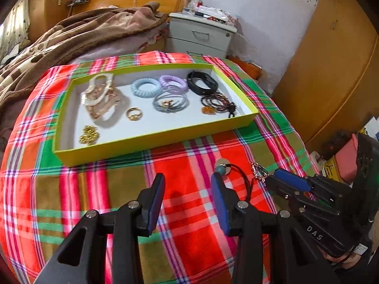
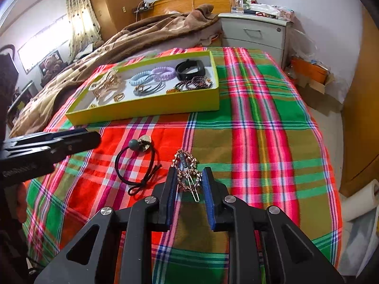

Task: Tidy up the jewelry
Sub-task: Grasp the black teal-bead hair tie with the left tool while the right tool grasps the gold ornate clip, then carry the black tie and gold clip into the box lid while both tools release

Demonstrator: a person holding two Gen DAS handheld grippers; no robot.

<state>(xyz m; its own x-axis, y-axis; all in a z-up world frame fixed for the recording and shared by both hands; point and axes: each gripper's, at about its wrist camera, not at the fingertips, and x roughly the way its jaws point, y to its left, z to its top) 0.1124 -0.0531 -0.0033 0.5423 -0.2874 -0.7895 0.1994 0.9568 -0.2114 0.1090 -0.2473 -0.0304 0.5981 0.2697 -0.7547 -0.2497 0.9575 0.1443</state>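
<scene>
Two pieces remain outside the yellow-green tray (image 2: 146,108): the right hand-held gripper (image 2: 189,184) straddles the gold chain hair clip (image 2: 187,172), jaws apart, ready to pinch, while the left hand-held gripper (image 1: 187,198) waits open beside the black beaded hair tie (image 2: 136,163).

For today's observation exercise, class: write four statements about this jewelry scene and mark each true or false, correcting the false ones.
1. The hair clip lies between the right tool's open fingers. True.
2. The black hair tie is inside the tray. False: it lies on the cloth, outside the tray.
3. The left tool holds a ring. False: it is open and empty; the ring sits in the tray.
4. The tray has a yellow-green rim. True.
</scene>
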